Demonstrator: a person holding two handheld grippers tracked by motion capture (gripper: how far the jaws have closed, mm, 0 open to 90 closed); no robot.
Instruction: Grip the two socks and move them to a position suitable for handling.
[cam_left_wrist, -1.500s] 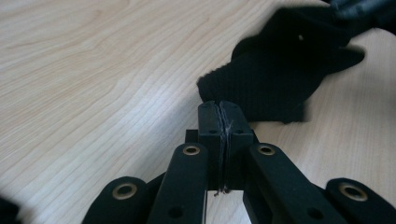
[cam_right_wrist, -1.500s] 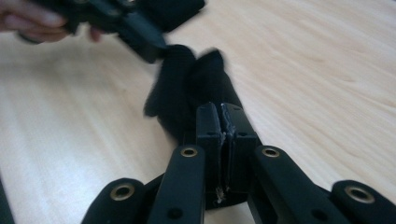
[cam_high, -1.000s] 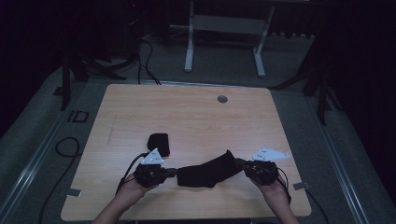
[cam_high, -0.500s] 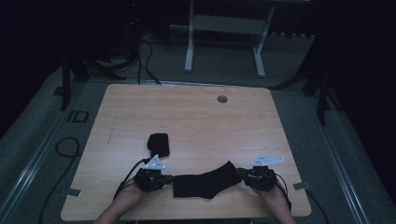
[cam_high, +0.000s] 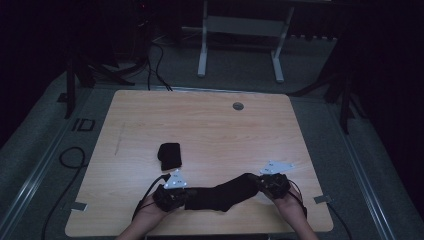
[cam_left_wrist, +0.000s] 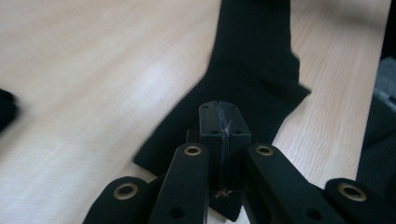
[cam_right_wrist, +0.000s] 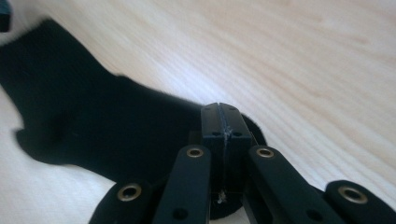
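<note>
A black sock (cam_high: 220, 196) lies stretched along the near part of the wooden table (cam_high: 200, 125). My left gripper (cam_high: 186, 196) pinches its left end and my right gripper (cam_high: 260, 183) pinches its right end. In the left gripper view the gripper (cam_left_wrist: 219, 105) has its jaws pressed together over the sock's (cam_left_wrist: 252, 60) edge. In the right gripper view the gripper (cam_right_wrist: 219, 107) is likewise pressed together on the sock's (cam_right_wrist: 93, 126) rounded end. Both pairs of jaws have just been closing with the fabric between them. The sock rests flat on the wood.
A second black sock (cam_high: 170, 155), folded into a small bundle, lies behind my left gripper. A round grommet (cam_high: 238, 106) sits near the table's far edge. Cables and a white stand frame (cam_high: 202, 45) are on the floor beyond.
Both hands have come down and toward the near edge with the sock. It hung bowed between the grippers before and lies flat on the table now.
</note>
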